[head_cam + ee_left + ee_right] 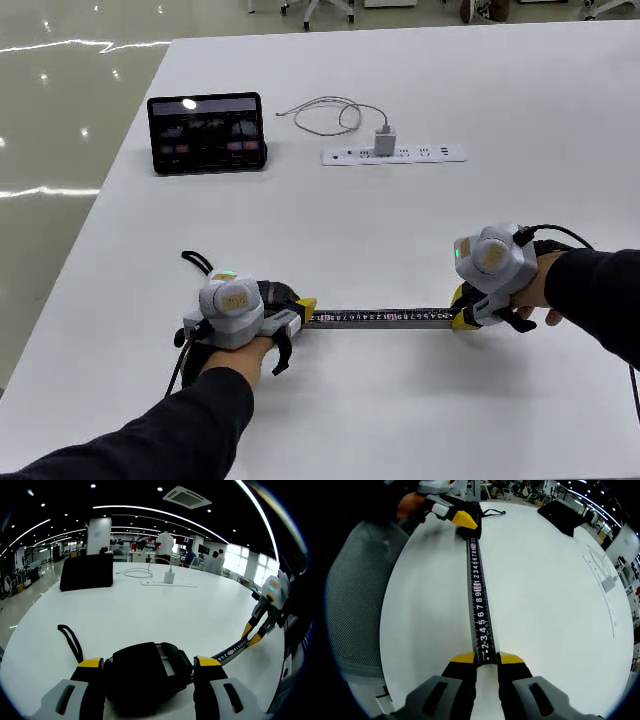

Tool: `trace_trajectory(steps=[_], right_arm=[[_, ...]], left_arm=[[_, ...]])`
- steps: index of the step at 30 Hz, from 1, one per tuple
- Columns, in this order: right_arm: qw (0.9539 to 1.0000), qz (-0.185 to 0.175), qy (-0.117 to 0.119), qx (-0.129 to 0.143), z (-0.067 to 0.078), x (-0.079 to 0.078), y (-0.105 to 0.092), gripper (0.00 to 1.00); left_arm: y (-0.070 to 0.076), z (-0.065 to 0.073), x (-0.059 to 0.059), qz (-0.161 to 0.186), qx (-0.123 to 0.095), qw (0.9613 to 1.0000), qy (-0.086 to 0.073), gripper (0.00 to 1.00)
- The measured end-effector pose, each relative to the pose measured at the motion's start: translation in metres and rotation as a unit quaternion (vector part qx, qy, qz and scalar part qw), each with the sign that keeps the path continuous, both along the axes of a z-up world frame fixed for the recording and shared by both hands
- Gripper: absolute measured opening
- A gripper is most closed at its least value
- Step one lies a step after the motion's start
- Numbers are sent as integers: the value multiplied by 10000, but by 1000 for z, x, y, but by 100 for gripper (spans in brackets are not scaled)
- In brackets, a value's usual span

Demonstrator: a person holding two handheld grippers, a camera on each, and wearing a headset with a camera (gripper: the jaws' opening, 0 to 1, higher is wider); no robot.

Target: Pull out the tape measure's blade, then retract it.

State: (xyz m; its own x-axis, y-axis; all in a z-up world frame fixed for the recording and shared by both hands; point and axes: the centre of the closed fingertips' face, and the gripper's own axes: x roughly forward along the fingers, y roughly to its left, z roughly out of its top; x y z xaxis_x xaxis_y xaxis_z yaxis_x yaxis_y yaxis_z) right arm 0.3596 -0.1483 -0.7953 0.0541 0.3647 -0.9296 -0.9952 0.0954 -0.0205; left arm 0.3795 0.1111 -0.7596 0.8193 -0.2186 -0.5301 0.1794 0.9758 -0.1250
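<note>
The black tape measure case point(147, 672) rests on the white table, and my left gripper point(150, 665) is shut on it from both sides; in the head view the left gripper point(292, 312) sits low at the left. The dark blade point(380, 318) with white numbers runs flat across the table to my right gripper point(462, 312). In the right gripper view the blade point(478, 597) stretches away to the case point(474, 521), and my right gripper point(485, 656) is shut on the blade's end. A black wrist strap point(70, 641) trails from the case.
A dark tablet point(206, 132) stands at the far left of the table point(400, 230). A white power strip point(394, 154) with a charger and a looped cable point(325, 113) lies behind the blade. People and desks stand far off in the room.
</note>
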Motion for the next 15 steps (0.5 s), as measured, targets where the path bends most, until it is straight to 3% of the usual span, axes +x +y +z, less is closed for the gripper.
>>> trace_trajectory(steps=[15], right_arm=[[9999, -159, 53, -28, 0, -1, 0, 11]], left_arm=[[2, -3, 0, -32, 188, 9998, 29, 65]])
